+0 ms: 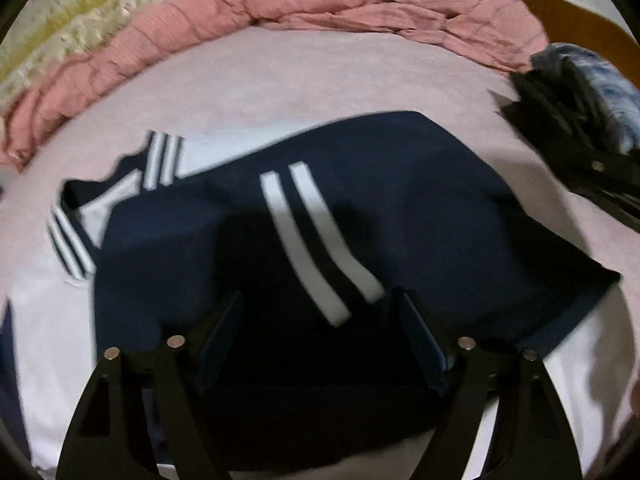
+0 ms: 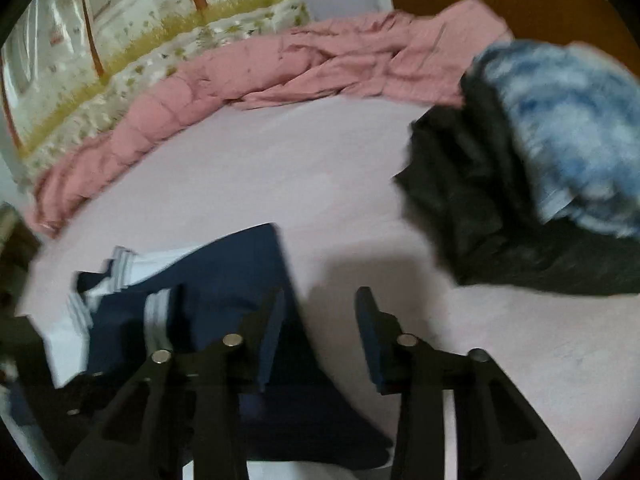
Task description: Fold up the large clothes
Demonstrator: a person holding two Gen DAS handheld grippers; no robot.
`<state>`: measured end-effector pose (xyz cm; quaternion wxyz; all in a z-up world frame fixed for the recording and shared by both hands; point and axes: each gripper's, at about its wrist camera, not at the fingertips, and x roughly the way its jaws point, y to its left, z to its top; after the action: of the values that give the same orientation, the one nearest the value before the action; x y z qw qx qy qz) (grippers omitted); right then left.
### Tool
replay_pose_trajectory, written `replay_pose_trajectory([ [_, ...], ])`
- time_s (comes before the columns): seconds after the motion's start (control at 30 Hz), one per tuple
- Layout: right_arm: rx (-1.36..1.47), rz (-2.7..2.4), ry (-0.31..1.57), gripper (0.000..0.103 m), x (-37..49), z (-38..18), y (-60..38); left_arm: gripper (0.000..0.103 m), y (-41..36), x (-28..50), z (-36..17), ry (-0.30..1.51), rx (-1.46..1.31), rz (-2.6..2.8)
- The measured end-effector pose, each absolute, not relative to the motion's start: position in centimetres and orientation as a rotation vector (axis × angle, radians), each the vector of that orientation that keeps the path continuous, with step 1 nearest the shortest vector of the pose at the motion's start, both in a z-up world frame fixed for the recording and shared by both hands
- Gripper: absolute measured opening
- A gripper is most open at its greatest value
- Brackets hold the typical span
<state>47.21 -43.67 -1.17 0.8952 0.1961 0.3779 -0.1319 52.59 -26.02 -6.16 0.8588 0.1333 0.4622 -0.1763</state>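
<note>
A navy garment with white stripes (image 1: 360,208) lies spread on the pale pink bedsheet (image 1: 280,80), under the left gripper (image 1: 320,328), jaws parted wide and empty, while the right gripper (image 2: 320,320) at its 3 o'clock edge hangs part open, gripping nothing, dark clothes (image 2: 472,200) at 1 o'clock

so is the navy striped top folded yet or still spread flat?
Partly folded. The navy top has a navy panel laid over its white body, collar still exposed; it is not yet a compact fold.
</note>
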Motion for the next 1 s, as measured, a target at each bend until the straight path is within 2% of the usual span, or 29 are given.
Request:
replay_pose_trajectory([
  [0.07,0.402,-0.269,0.785,0.037,47.2,-1.2,-43.6,0.027,-26.0,52.8,-5.8,0.948,0.342,-0.332],
  [0.1,0.384,-0.272,0.79,0.037,47.3,-1.4,-43.4,0.019,-25.7,52.9,-5.2,0.927,0.35,-0.342],
  [0.17,0.383,-0.262,0.802,0.037,47.7,-1.7,-43.1,0.012,-24.4,52.6,-3.7,0.876,0.324,-0.34],
  [0.4,0.399,-0.098,0.835,0.037,48.8,-2.3,-40.6,0.011,-15.0,51.0,2.6,0.696,0.174,-0.165],
  [0.5,0.328,-0.066,0.87,0.037,49.6,-2.8,-38.5,0.011,-10.1,50.6,3.9,0.676,0.145,-0.064],
  [0.67,0.322,0.013,0.937,0.037,50.4,-4.2,-36.4,0.01,-4.3,50.5,2.1,0.723,0.134,0.074],
  [0.77,0.407,0.069,0.978,0.037,50.9,-5.0,-36.3,0.01,-3.1,50.5,0.0,0.749,0.139,0.119],
  [1.0,0.328,0.069,0.998,0.037,50.9,-5.3,-34.4,0.01,-0.5,51.2,-2.5,0.794,0.124,0.191],
])
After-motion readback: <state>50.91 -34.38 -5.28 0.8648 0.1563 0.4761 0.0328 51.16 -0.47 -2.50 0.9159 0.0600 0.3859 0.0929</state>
